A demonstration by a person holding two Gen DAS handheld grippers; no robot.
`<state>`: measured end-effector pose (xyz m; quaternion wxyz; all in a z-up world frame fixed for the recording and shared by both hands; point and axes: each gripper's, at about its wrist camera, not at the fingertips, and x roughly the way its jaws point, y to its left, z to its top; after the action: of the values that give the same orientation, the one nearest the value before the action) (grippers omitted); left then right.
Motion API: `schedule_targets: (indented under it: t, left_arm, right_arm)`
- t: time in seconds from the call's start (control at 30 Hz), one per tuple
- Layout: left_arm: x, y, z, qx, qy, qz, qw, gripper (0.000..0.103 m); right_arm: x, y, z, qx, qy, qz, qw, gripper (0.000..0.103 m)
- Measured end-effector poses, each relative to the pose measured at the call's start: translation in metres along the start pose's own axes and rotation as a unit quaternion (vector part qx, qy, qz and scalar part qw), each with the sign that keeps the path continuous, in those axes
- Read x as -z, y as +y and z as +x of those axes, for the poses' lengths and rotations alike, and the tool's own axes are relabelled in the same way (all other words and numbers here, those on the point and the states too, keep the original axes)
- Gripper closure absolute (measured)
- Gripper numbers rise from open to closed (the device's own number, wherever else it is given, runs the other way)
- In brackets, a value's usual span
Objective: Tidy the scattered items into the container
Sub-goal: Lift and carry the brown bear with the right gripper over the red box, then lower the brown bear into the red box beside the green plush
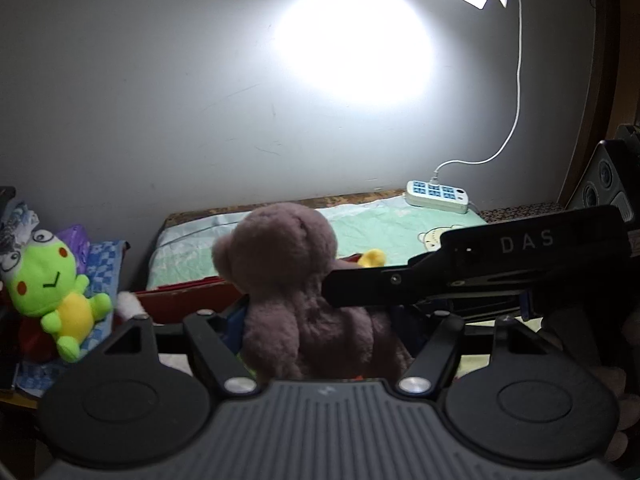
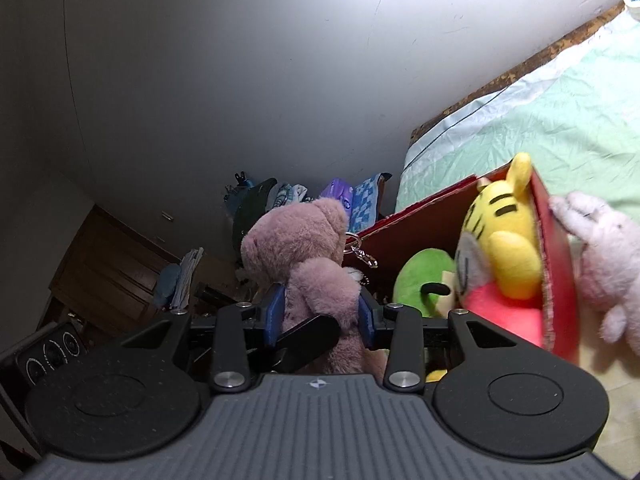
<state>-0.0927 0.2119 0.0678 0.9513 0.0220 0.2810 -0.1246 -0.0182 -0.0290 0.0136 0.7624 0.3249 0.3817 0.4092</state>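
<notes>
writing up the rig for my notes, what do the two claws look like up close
Both are matt black. Each has a grey ribbed plate at the base, two round black discs beside it, and jointed black links with silver bolts. The right claw has blue pads on its fingers. The left claw looks the same; the other claw's side reads "DAS" in pale letters.

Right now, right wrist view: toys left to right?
Mauve plush bear clamped in the right tongs → green plush → yellow striped tiger plush, both inside the red box → pale pink plush outside the box's right wall.
</notes>
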Motion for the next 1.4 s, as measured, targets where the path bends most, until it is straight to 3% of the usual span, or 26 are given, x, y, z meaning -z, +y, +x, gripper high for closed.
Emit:
schedule_targets:
  t: [0.33, 0.63, 0.83, 1.0, 1.07, 1.27, 1.4]
  left_arm:
    - [0.009, 0.062, 0.021, -0.048, 0.054, 0.026, 0.9971, 0.031]
    - [0.022, 0.084, 0.050, -0.054, 0.093, 0.062, 0.9923, 0.030]
    - [0.023, 0.078, 0.061, -0.059, 0.097, 0.095, 0.9890, 0.030]
    - [0.022, 0.073, 0.068, -0.056, 0.093, 0.113, 0.9876, 0.031]
    - [0.020, 0.071, 0.073, -0.056, 0.095, 0.118, 0.9869, 0.032]
    - [0.026, 0.062, 0.084, -0.044, 0.106, 0.129, 0.9850, 0.033]
    - [0.034, 0.058, 0.090, -0.044, 0.114, 0.132, 0.9837, 0.038]
  right_arm:
    - [0.022, -0.004, 0.079, -0.012, 0.009, 0.063, 0.998, 0.062]
    - [0.033, -0.017, 0.104, 0.014, 0.004, 0.088, 0.996, 0.060]
    - [0.033, -0.010, 0.100, 0.050, -0.012, 0.021, 0.998, 0.054]
    - [0.028, -0.010, 0.090, 0.094, -0.028, -0.024, 0.995, 0.054]
    - [0.027, -0.008, 0.093, 0.117, -0.034, -0.047, 0.991, 0.056]
    - [0.028, -0.004, 0.099, 0.119, -0.013, -0.094, 0.988, 0.072]
    - [0.028, -0.006, 0.110, 0.136, -0.001, -0.097, 0.986, 0.073]
